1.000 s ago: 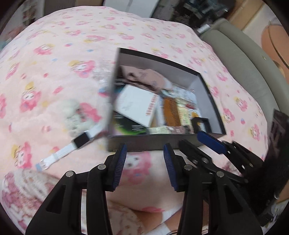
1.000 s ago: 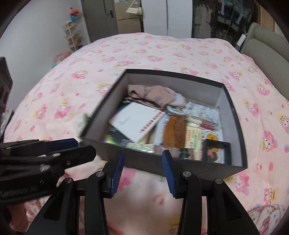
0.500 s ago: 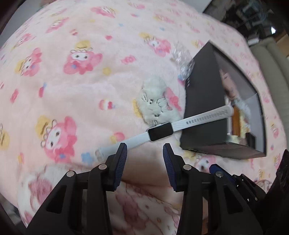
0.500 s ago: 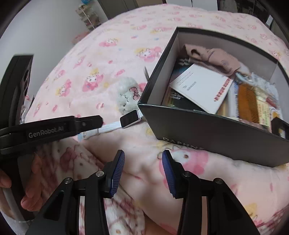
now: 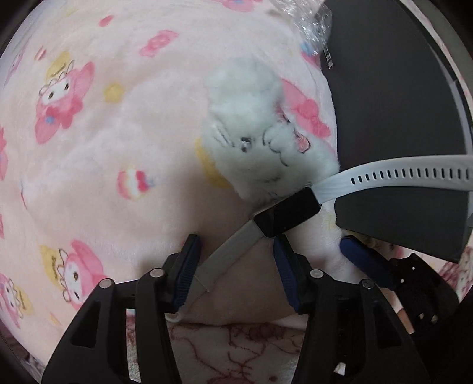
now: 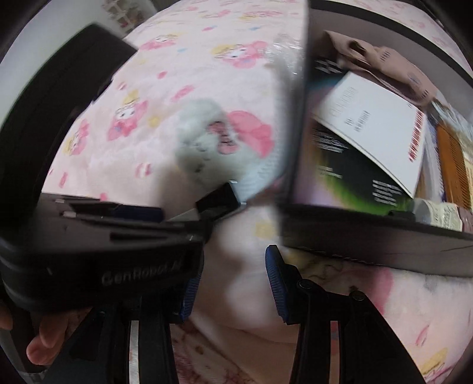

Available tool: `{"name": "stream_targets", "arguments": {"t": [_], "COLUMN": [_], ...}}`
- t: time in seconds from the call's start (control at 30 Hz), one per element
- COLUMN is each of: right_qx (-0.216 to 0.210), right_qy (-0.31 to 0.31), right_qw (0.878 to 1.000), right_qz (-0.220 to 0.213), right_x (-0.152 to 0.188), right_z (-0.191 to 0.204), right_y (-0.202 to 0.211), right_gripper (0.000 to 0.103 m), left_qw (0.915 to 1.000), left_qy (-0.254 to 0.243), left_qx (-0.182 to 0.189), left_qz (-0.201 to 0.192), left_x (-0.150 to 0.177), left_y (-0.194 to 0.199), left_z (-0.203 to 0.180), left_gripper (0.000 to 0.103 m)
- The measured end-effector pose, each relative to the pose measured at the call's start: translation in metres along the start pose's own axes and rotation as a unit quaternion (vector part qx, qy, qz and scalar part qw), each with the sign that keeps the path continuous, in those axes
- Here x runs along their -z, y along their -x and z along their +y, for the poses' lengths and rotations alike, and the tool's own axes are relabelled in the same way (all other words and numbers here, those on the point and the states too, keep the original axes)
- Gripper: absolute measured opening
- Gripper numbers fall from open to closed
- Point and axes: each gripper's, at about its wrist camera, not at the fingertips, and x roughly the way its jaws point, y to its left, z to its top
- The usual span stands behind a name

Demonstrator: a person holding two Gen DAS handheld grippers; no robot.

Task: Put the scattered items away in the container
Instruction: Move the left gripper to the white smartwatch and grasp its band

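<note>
A white smartwatch (image 5: 286,217) with a black face lies on the pink blanket, one strap propped over the black box's (image 5: 393,118) corner. My left gripper (image 5: 236,265) points down over the lower strap (image 5: 227,257); it is open, the strap lies between the blue pads untouched. A white plush cat (image 5: 254,141) sits just beyond the watch. My right gripper (image 6: 232,283) hovers open and empty over the blanket by the box's near corner; the watch face (image 6: 218,201) and plush (image 6: 204,141) lie ahead of it.
The box's rim (image 6: 298,118) encloses a white booklet (image 6: 372,124), a beige cloth (image 6: 384,68) and an orange comb (image 6: 452,165). Crinkled clear plastic (image 5: 310,17) lies by the box's far side. A hand (image 6: 44,339) holds the left tool's black housing (image 6: 103,251).
Both grippers have dropped toward the bed and tipped downward. The left one has closed in on the watch, whose strap now lies between its jaws. The box has slid to the right.
</note>
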Motion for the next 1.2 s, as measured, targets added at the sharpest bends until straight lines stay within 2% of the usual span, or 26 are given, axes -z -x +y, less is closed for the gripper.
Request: {"name": "stream_targets", "arguments": {"t": [0.03,0.07,0.1,0.13,0.23,0.3,0.43,0.5,0.57,0.6,0.67,0.73,0.77,0.87,0.97,1.07,1.13,1.2], "right_qx": [-0.005,-0.006,-0.006,-0.006,-0.014,-0.021,-0.038,-0.049,-0.061,-0.063,-0.064,-0.064,-0.067,-0.065,-0.070,-0.058,-0.041,-0.032], "right_qy": [-0.004,-0.005,-0.003,-0.002,-0.003,0.005,0.017,0.014,0.015,0.018,0.024,0.015,0.003,-0.017,-0.050,-0.075,-0.078,-0.081], "right_qw": [1.000,1.000,1.000,1.000,1.000,1.000,0.999,0.999,0.998,0.998,0.998,0.997,0.997,0.997,0.996,0.995,0.996,0.996], "right_qz": [0.002,0.004,0.004,0.001,-0.001,0.001,0.003,0.006,0.011,0.011,0.015,0.029,0.041,0.046,0.037,0.025,0.019,0.019], "right_x": [0.000,0.000,0.000,0.000,-0.001,-0.001,-0.001,-0.006,-0.010,-0.012,-0.013,-0.012,-0.011,-0.013,-0.019,-0.023,-0.025,-0.028], "right_z": [-0.003,-0.004,-0.005,-0.005,-0.003,0.001,0.010,0.015,0.023,0.026,0.032,0.031,0.029,0.024,0.022,0.019,0.021,0.019], "right_y": [0.000,0.001,0.002,0.004,0.007,0.010,0.011,0.009,0.007,0.005,0.002,-0.007,-0.013,-0.025,-0.028,-0.028,-0.030,-0.031], "right_gripper": [0.040,0.040,0.040,0.040,0.040,0.039,0.039,0.039,0.039,0.039,0.039,0.040,0.040,0.041,0.047,0.050,0.051,0.053], "left_qw": [1.0000,1.0000,0.9999,0.9997,0.9983,0.9963,0.9947,0.9955,0.9971,0.9977,0.9935,0.9770,0.9701,0.9610,0.9569,0.9456,0.9402,0.9367], "left_qy": [-0.006,-0.008,-0.014,-0.023,-0.054,-0.069,-0.048,-0.034,-0.004,0.017,0.065,0.110,0.124,0.149,0.182,0.204,0.210,0.215], "left_qx": [-0.003,-0.004,-0.005,-0.008,-0.008,-0.038,-0.076,-0.075,-0.050,-0.024,0.062,0.166,0.194,0.222,0.222,0.252,0.267,0.276], "left_qz": [0.003,0.003,0.002,-0.002,-0.018,-0.035,-0.049,-0.047,-0.057,-0.061,-0.071,-0.076,-0.076,-0.069,-0.047,-0.024,-0.020,-0.022], "left_x": [0.000,0.000,0.001,0.002,0.003,0.004,0.007,0.010,0.015,0.020,0.033,0.052,0.059,0.069,0.052,0.042,0.034,0.027], "left_y": [-0.001,-0.001,0.000,0.004,0.019,0.031,0.046,0.047,0.050,0.053,0.059,0.061,0.059,0.044,0.022,0.000,-0.006,-0.007], "left_z": [-0.001,0.000,-0.001,-0.001,0.002,0.012,0.055,0.077,0.102,0.115,0.141,0.164,0.171,0.175,0.175,0.182,0.185,0.188], "left_gripper": [0.032,0.028,0.017,0.010,0.006,0.005,0.004,0.004,0.004,0.004,0.007,0.017,0.019,0.027,0.031,0.036,0.044,0.045]}}
